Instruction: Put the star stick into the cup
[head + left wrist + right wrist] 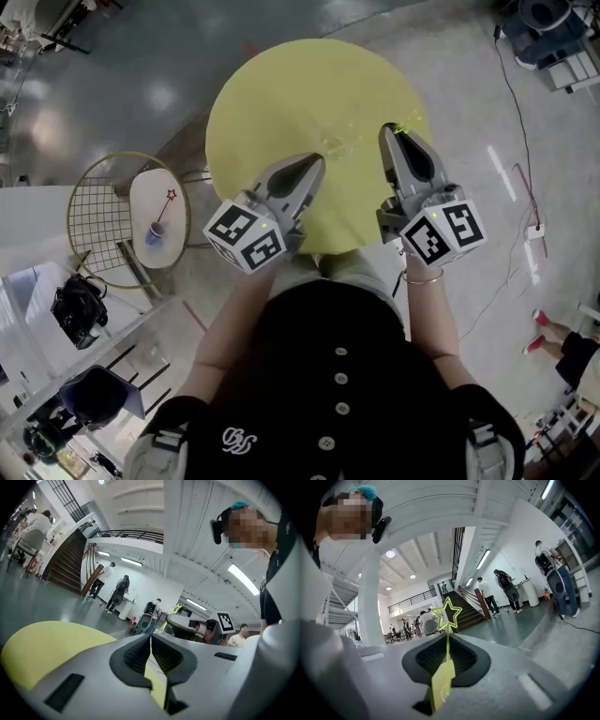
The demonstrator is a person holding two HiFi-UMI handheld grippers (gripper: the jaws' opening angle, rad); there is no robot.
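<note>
Tongs of both hands hang over a round yellow tabletop (281, 103). Of the two, the left gripper (314, 161) is clenched on nothing, while the right gripper (389, 131) pinches a translucent yellow-green star stick (447, 653), its star standing past the jaws. Well apart at the left, a small white oval table (150, 192) bears a bluish cup (155, 233) holding a red star stick (164, 214).

Yellow-green star stick (442, 681) clamped in tool (447, 637)
</note>
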